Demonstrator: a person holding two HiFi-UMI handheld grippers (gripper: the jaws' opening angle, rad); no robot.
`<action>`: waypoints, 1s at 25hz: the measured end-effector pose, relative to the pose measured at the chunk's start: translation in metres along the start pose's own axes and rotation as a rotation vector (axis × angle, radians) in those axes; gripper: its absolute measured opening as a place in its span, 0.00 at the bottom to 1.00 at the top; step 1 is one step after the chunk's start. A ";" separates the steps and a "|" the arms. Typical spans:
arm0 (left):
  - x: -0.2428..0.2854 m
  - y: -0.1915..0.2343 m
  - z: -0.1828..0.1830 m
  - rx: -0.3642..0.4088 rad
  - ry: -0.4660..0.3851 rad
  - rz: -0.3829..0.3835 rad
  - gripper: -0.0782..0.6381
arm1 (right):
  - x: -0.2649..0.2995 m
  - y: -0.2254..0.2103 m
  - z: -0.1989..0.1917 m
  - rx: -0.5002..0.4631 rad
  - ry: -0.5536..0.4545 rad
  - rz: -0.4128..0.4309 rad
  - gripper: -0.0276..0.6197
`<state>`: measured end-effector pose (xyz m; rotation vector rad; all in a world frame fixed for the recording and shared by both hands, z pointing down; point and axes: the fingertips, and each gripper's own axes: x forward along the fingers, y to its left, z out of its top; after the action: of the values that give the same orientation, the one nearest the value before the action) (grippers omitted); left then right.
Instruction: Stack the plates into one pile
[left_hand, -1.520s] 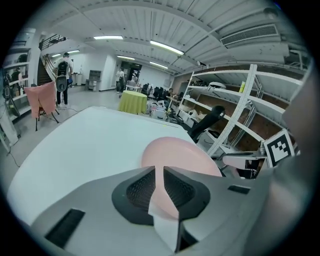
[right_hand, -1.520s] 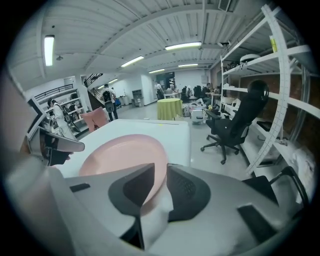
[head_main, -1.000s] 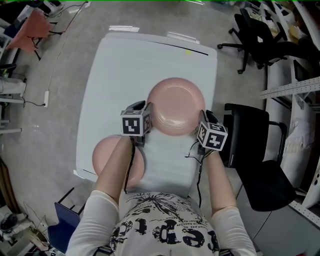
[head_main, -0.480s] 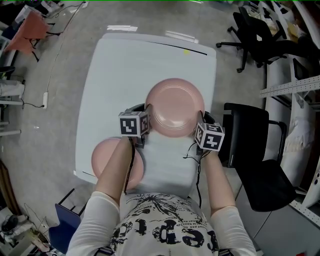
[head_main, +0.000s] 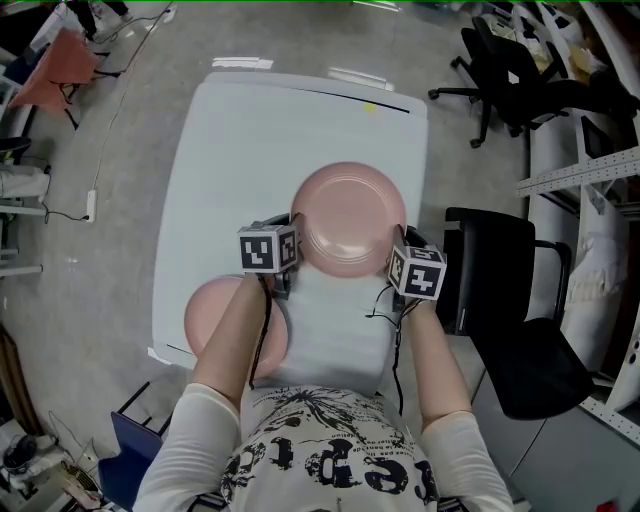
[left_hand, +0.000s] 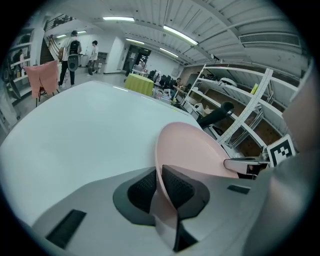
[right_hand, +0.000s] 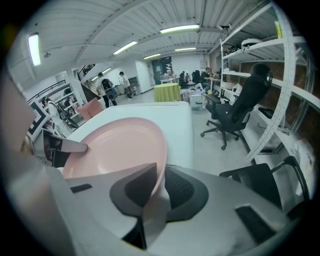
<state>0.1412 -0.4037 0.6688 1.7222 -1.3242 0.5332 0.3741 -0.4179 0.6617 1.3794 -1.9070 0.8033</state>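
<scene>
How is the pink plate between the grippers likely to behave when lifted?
The pink plate looks rigid, so it should keep its shape. The left gripper and right gripper, jaws just closed further, pinch only its thin, smooth rim at opposite sides, so it might slip or tilt. It seems shallow and probably light.

Table (head_main: 250, 130) centre: pink plate (head_main: 350, 218); second pink plate (head_main: 208, 312) near-left corner.

We see a white worktop (head_main: 240, 150) on grey floor (head_main: 90, 290), a black office chair (head_main: 530, 370) just right of it, swivel chairs (head_main: 520, 70) past its far right corner, metal shelving (head_main: 590, 170) further right, strip lights (right_hand: 180, 29) overhead
</scene>
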 end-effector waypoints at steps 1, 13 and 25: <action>-0.002 -0.001 -0.001 -0.007 0.004 -0.003 0.18 | -0.002 0.000 -0.001 0.007 0.002 0.003 0.13; -0.049 -0.032 -0.010 0.006 -0.042 -0.021 0.18 | -0.059 0.000 -0.007 0.024 -0.057 0.004 0.13; -0.127 -0.062 -0.059 0.019 -0.109 -0.024 0.18 | -0.143 0.018 -0.044 -0.007 -0.114 0.006 0.13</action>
<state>0.1655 -0.2815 0.5792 1.8021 -1.3769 0.4455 0.3983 -0.2976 0.5736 1.4434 -1.9998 0.7342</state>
